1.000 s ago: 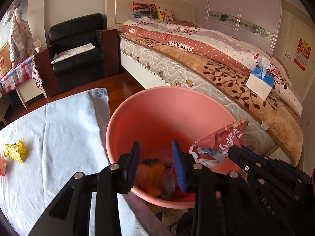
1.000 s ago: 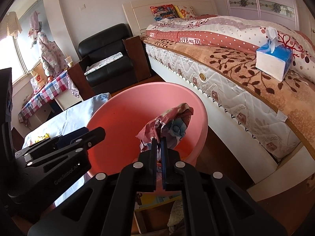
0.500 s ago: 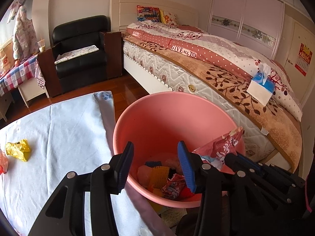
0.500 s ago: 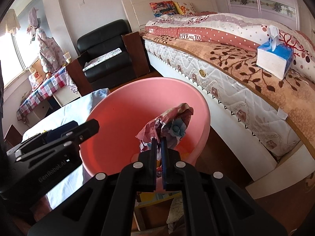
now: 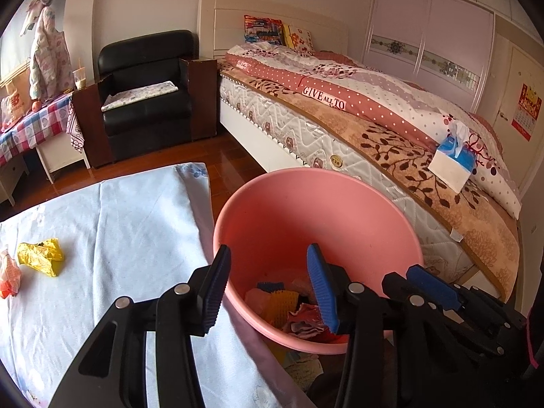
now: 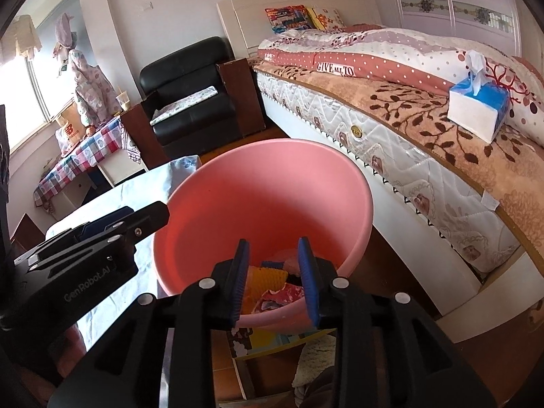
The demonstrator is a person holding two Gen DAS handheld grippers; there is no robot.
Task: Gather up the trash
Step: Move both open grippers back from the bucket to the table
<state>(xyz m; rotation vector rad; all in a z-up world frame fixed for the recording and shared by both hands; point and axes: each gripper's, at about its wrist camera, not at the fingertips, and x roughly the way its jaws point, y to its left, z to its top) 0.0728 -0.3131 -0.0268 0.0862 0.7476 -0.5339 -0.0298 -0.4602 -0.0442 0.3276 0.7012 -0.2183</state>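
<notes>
Trash is heaped at the bottom of the pink basin (image 6: 268, 183), a red patterned wrapper (image 6: 282, 297) lying uppermost beside a yellow piece (image 6: 267, 277). Both grippers are held over the rim, presumably so anything let go falls inside. The right gripper (image 6: 273, 282) is seen with its jaws parted and nothing between them; the left gripper (image 5: 268, 289) is likewise spread wide and empty. On the cloth-covered table (image 5: 136, 224), a crumpled yellow wrapper (image 5: 40, 256) is left to be fetched, its long axis running roughly left to right across the view. An orange scrap (image 5: 8, 277) is glimpsed just beside it at the edge.
</notes>
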